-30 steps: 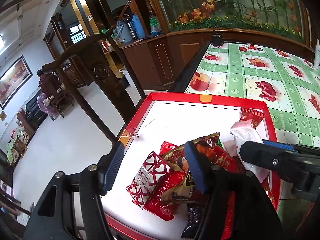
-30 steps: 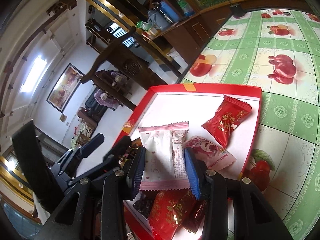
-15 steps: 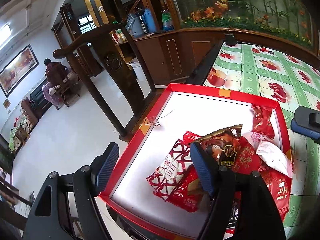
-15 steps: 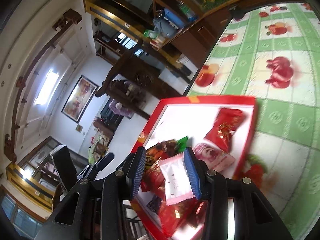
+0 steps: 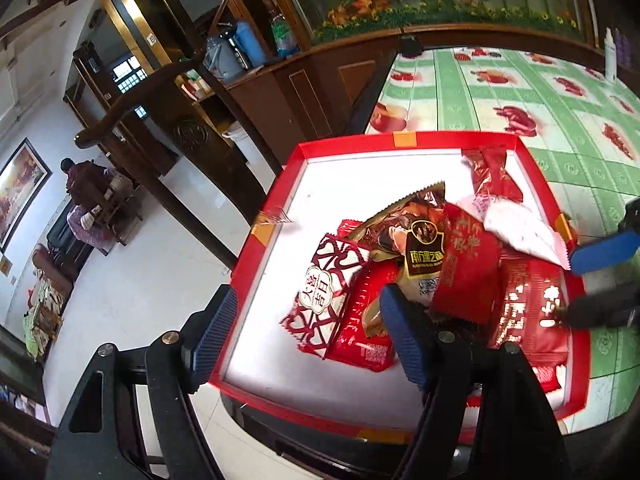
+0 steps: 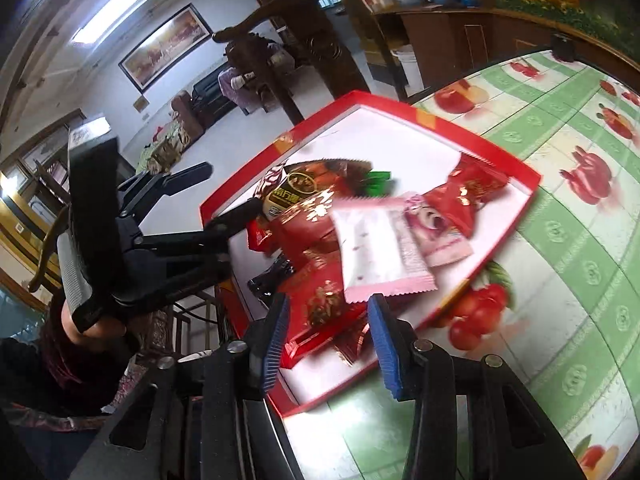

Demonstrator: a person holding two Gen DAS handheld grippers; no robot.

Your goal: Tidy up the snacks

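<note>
A red tray point(image 5: 344, 146) with a white floor sits at the table corner and holds a heap of snack packets. A white and pink packet point(image 6: 372, 248) lies free on top of the heap; it also shows in the left wrist view point(image 5: 520, 232). My right gripper point(image 6: 326, 344) is open and empty, just behind the packet over the tray's near edge. My left gripper point(image 5: 308, 336) is open and empty over the tray's left corner, its right finger above a red patterned packet point(image 5: 324, 292) and a gold packet point(image 5: 420, 240).
The tray point(image 6: 516, 168) rests on a green tablecloth point(image 6: 580, 240) with fruit prints. A dark wooden chair point(image 5: 160, 120) stands off the table's left edge. A small black object point(image 5: 410, 46) sits at the table's far edge.
My right gripper opened and let go of the white and pink packet, which now lies on the heap. Both grippers drew back from the tray.
</note>
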